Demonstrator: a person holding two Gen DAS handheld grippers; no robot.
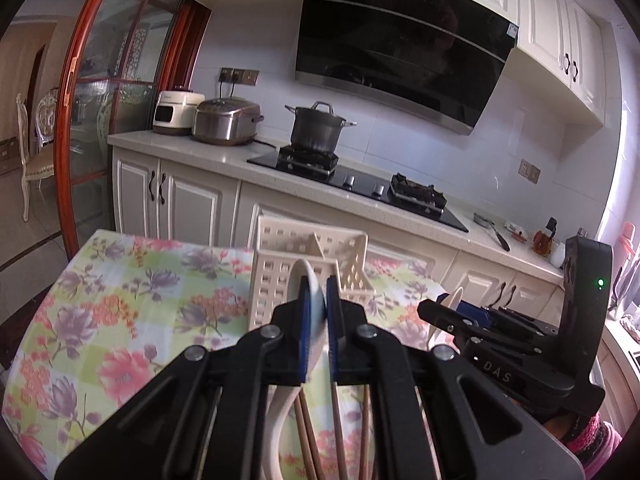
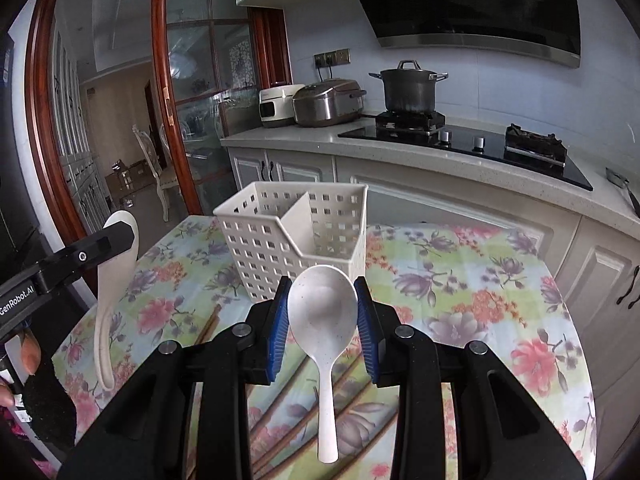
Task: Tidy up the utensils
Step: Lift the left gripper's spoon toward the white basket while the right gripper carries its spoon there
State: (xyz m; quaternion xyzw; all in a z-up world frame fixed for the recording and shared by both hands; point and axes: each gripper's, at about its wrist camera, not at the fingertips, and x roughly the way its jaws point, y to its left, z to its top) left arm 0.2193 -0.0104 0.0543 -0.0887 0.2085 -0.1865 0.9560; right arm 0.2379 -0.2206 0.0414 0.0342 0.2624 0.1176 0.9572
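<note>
Each of my grippers is clamped on a white spoon, lifted above the tabletop: left gripper (image 1: 318,304) on a spoon (image 1: 314,292), right gripper (image 2: 323,312) on another (bowl forward) (image 2: 322,308). The slotted caddy (image 2: 296,232) stands near the far edge; chopsticks (image 2: 280,412) lie below. Next, I judge: lower the spoons handle-first into a compartment.

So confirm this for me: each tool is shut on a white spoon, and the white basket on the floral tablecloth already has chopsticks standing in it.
Wrong on the chopsticks. The right wrist view shows the white basket empty; the chopsticks lie flat on the floral tablecloth. Otherwise right: the left tool grips one white spoon and the right tool the other.
</note>
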